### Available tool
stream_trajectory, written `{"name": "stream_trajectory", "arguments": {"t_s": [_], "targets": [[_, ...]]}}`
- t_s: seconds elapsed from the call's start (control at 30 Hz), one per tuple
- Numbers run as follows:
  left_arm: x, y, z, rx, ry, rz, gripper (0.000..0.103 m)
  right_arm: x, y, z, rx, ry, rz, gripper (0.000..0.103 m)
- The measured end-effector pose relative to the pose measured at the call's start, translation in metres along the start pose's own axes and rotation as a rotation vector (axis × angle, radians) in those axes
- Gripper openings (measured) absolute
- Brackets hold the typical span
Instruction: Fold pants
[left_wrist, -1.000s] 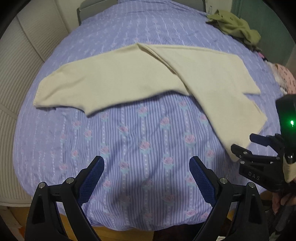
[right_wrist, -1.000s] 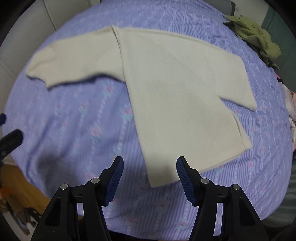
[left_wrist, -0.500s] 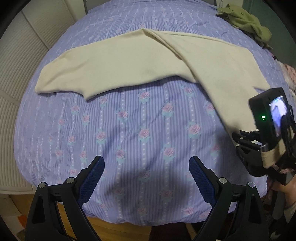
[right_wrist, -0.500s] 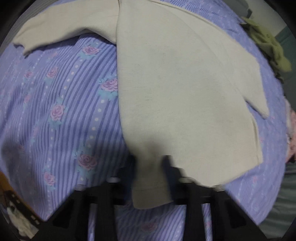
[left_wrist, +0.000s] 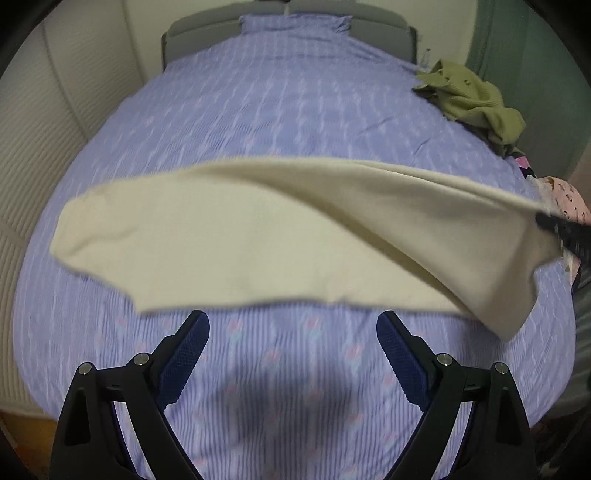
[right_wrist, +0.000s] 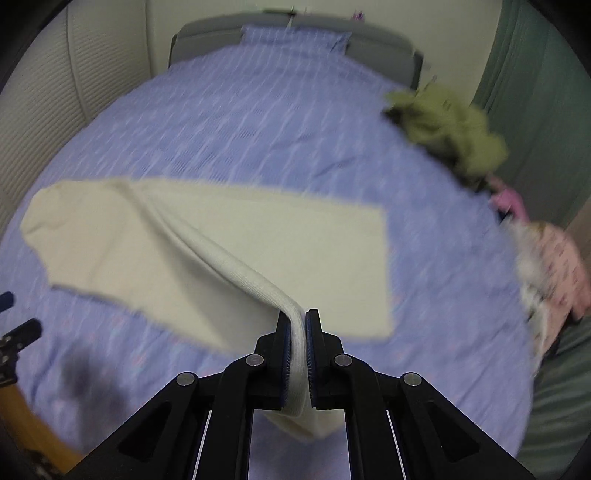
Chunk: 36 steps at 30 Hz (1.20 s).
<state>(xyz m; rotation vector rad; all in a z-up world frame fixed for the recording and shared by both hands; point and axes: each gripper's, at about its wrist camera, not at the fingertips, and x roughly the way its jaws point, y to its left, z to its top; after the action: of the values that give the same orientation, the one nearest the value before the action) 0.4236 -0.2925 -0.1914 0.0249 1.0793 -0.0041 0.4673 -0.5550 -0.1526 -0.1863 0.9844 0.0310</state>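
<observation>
Cream pants (left_wrist: 236, 236) lie across the purple striped bed (left_wrist: 280, 110). My right gripper (right_wrist: 295, 332) is shut on the hem of one pant leg (right_wrist: 236, 273) and holds it lifted above the other leg (right_wrist: 325, 251), which lies flat. In the left wrist view that raised leg (left_wrist: 461, 221) stretches to the right gripper's tip (left_wrist: 554, 225) at the right edge. My left gripper (left_wrist: 291, 347) is open and empty above the bedsheet, just short of the pants' near edge.
An olive green garment (left_wrist: 476, 99) lies bunched at the bed's far right. A pink patterned cloth (right_wrist: 554, 258) lies at the right edge. A grey headboard (left_wrist: 295, 22) stands at the far end, a ribbed white wall on the left.
My right gripper has closed on the pant leg's hem and lifted it off the bed, dragging the leg over. My left gripper has moved closer to the pants, still open.
</observation>
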Motion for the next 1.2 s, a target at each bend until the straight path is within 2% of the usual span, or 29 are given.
{"name": "stream_trajectory", "arguments": {"t_s": [0.13,0.23,0.3,0.4,0.47,0.53,0.6,0.7,0.77,0.8,0.9,0.93,0.97,1.07,1.13,1.2], "targets": [[0.019,-0.021,0.029,0.025,-0.005,-0.018,0.093,0.029,-0.026,0.053,0.009,-0.06,-0.044,0.005],[0.031,-0.033,0.041,0.036,-0.002,-0.025,0.093,0.065,-0.034,0.085,-0.001,-0.053,-0.066,0.005],[0.043,-0.041,0.051,0.065,-0.005,-0.032,0.093,0.083,-0.038,0.092,-0.006,-0.044,-0.072,0.005],[0.067,-0.052,0.079,0.169,-0.047,-0.057,0.093,0.112,-0.047,0.1,-0.005,-0.016,-0.079,0.005],[0.089,-0.058,0.112,0.288,-0.075,-0.135,0.093,0.129,-0.053,0.099,0.0,0.006,-0.077,0.005],[0.115,-0.064,0.144,0.4,-0.074,-0.176,0.093,0.144,-0.057,0.097,0.003,0.025,-0.077,0.005],[0.142,-0.072,0.171,0.491,-0.043,-0.197,0.093,0.155,-0.061,0.096,0.009,0.034,-0.076,0.005],[0.189,-0.087,0.203,0.581,0.094,-0.297,0.092,0.164,-0.064,0.096,0.019,0.037,-0.075,0.004],[0.209,-0.094,0.209,0.612,0.141,-0.287,0.074,0.168,-0.065,0.099,0.028,0.037,-0.072,0.004],[0.224,-0.098,0.213,0.619,0.174,-0.275,0.072,0.169,-0.065,0.1,0.032,0.037,-0.07,0.004],[0.245,-0.106,0.214,0.619,0.254,-0.32,0.053,0.172,-0.067,0.101,0.042,0.038,-0.067,0.004],[0.246,-0.107,0.212,0.623,0.264,-0.331,0.038,0.174,-0.068,0.101,0.045,0.042,-0.067,0.004],[0.248,-0.108,0.212,0.626,0.265,-0.332,0.016,0.176,-0.068,0.102,0.047,0.045,-0.065,0.004],[0.245,-0.107,0.214,0.612,0.243,-0.326,0.01,0.182,-0.067,0.102,0.034,0.053,-0.069,0.004],[0.242,-0.106,0.219,0.589,0.215,-0.31,0.01,0.188,-0.067,0.105,0.03,0.054,-0.076,0.004],[0.25,-0.109,0.222,0.576,0.223,-0.274,0.011,0.199,-0.067,0.108,0.028,0.066,-0.085,0.004]]}}
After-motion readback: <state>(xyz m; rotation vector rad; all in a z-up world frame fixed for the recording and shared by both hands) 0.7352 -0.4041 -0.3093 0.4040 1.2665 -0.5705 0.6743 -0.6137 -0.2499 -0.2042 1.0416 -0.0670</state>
